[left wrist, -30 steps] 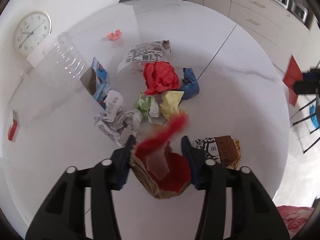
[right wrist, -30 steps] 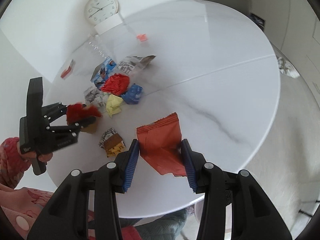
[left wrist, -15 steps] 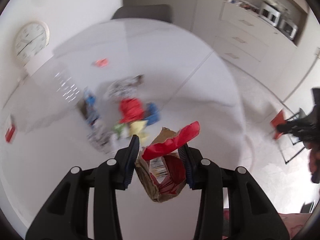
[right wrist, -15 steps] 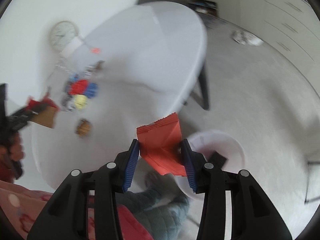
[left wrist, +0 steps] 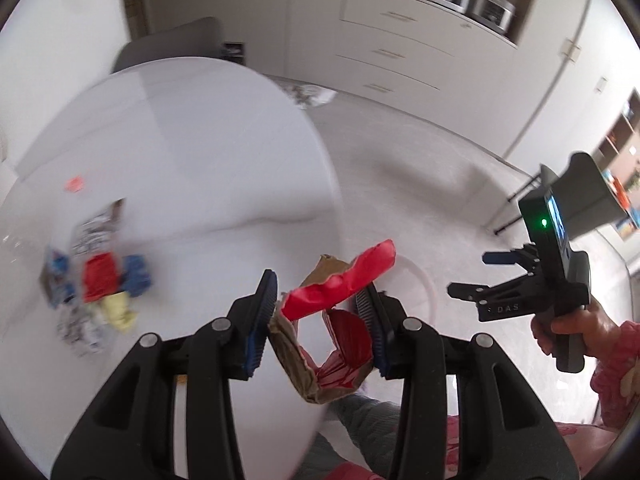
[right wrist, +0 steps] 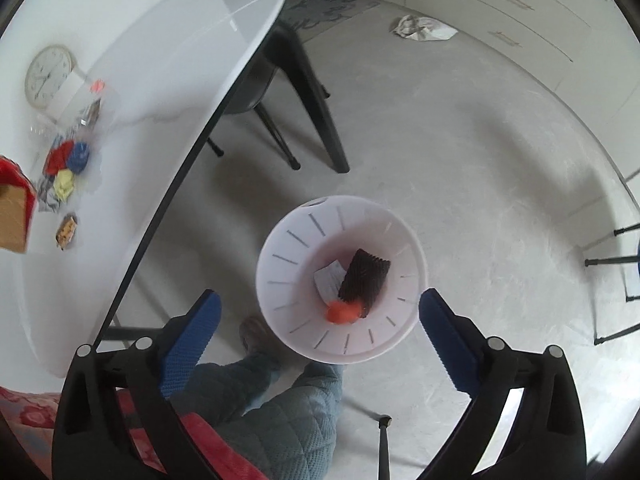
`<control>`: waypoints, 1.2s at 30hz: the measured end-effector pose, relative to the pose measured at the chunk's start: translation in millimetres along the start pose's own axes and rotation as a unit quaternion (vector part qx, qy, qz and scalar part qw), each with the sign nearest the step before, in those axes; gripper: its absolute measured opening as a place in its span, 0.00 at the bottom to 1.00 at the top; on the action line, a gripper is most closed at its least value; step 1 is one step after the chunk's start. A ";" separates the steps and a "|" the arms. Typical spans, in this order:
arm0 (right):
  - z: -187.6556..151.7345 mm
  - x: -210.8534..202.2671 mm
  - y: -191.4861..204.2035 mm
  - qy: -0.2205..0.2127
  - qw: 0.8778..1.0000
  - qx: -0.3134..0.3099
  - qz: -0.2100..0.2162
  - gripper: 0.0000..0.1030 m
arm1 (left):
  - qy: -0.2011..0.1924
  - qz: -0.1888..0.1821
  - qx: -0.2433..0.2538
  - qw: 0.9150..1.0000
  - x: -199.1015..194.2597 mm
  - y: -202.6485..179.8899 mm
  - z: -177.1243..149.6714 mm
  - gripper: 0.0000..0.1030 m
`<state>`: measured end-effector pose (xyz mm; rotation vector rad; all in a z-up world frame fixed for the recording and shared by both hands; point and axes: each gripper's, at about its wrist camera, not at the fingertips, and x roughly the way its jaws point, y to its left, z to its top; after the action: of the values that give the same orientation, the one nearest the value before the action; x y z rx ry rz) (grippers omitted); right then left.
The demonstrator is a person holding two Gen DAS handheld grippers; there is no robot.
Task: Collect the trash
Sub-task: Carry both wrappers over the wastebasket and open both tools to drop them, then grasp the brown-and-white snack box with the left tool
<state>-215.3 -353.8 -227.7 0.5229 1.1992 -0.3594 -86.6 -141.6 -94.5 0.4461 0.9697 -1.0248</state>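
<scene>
Left gripper (left wrist: 318, 322) clamped on torn red-brown carton (left wrist: 324, 344); right gripper (right wrist: 316, 328) spread wide, empty, above white bin (right wrist: 280, 280). Risk: carton released short of bin, landing on floor.

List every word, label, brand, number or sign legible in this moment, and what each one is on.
"DAS" – pale letters on the black body of the right tool, left wrist view; further letters may be cut off.
Clock face: numerals too small to read.
Black-and-white printed wrapper on the table: print blurred, unreadable.
Brown-and-red paper bag in the left tool: no readable print.
White bin: no text visible.
</scene>
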 end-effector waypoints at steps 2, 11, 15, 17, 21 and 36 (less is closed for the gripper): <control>-0.9 -6.6 -10.1 -0.003 1.000 0.011 -0.005 0.97 | 0.005 -0.016 0.012 1.000 7.0 -19.2 4.7 0.39; -3.8 -32.3 -48.4 -0.026 0.999 0.043 -0.011 0.97 | 0.044 -0.077 0.053 0.995 47.4 -94.0 21.9 0.86; -2.5 -37.0 -54.5 -0.034 0.998 0.045 -0.007 0.97 | 0.041 -0.070 0.049 0.996 45.3 -104.0 21.7 0.92; -1.2 -37.5 -55.7 -0.037 0.998 0.044 -0.005 0.97 | 0.044 -0.066 0.043 0.996 44.9 -101.2 20.9 0.92; 1.0 -36.8 -55.7 -0.036 0.999 0.040 -0.001 0.97 | 0.042 -0.059 0.030 0.997 42.1 -92.0 19.0 0.92; 11.8 -36.5 -35.9 -0.033 0.999 0.019 0.003 0.97 | 0.036 -0.041 0.001 0.999 33.6 -69.0 21.3 0.92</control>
<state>-237.0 -390.6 -197.1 0.5443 1.1279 -0.3917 -130.9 -207.1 -103.8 0.4511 1.0590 -1.0895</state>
